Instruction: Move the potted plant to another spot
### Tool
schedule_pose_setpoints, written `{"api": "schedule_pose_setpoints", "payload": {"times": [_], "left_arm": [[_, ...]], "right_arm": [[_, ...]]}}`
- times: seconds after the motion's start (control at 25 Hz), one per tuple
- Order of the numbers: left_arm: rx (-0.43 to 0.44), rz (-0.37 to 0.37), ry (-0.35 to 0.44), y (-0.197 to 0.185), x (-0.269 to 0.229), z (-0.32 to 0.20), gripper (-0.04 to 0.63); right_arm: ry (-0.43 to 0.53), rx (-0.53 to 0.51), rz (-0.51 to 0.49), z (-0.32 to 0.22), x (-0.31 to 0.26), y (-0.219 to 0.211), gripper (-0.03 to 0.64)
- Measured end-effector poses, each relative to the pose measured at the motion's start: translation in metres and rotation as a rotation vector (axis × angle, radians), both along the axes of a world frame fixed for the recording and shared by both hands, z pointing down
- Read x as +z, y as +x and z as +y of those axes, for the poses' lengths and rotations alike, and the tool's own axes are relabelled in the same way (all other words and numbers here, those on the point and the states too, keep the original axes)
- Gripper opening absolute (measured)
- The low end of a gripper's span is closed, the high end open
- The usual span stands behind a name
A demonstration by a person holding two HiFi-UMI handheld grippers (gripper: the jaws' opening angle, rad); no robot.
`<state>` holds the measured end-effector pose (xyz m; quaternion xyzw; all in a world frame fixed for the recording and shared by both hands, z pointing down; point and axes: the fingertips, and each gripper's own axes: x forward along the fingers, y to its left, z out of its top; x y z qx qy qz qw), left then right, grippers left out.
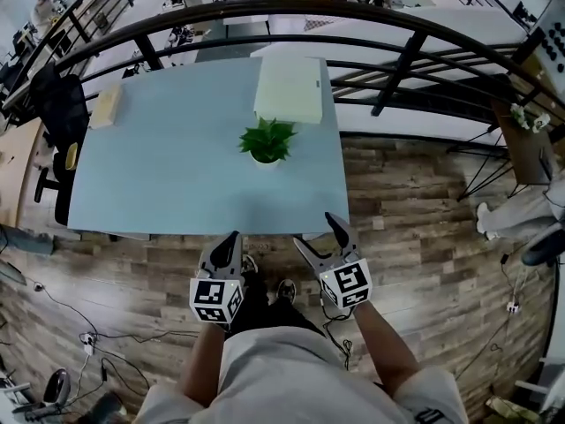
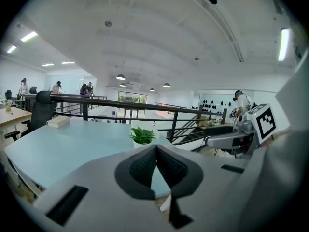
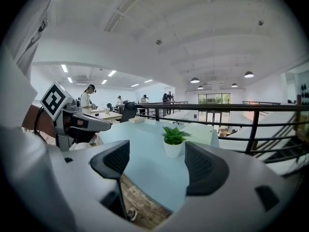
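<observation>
A small green potted plant [image 1: 267,141] in a white pot stands upright on the light blue table [image 1: 168,175], right of centre. The plant [image 2: 143,136] shows just beyond the left jaws, and the plant [image 3: 174,140] lies ahead between the right jaws, well apart from both. My left gripper [image 1: 231,238] hangs at the table's near edge with its pads together and nothing in them. My right gripper [image 1: 318,234] is beside it, jaws spread and empty. The left gripper [image 2: 156,149] and right gripper [image 3: 157,161] both face the plant.
A white box [image 1: 290,88] lies behind the plant near the table's far edge. A tan flat box [image 1: 106,106] sits at the far left corner. A black railing [image 1: 380,51] runs behind the table. A black chair [image 1: 57,104] stands left. Wooden floor lies below the grippers.
</observation>
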<state>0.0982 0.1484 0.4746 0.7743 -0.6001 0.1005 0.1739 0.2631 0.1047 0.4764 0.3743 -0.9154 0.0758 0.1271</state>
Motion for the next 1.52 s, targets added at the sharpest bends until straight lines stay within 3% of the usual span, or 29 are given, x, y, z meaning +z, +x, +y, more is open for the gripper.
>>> {"api": "schedule_pose_setpoints", "payload": {"times": [0.6, 1.52], "left_arm": [[0.009, 0.025, -0.110, -0.030, 0.074, -0.072, 0.011], [0.032, 0.055, -0.234, -0.063, 0.148, -0.126, 0.011]], "right_arm": [[-0.116, 0.009, 0.052, -0.058, 0.077, -0.042, 0.380], [-0.210, 0.066, 0.090, -0.132, 0.148, -0.090, 0.388]]}}
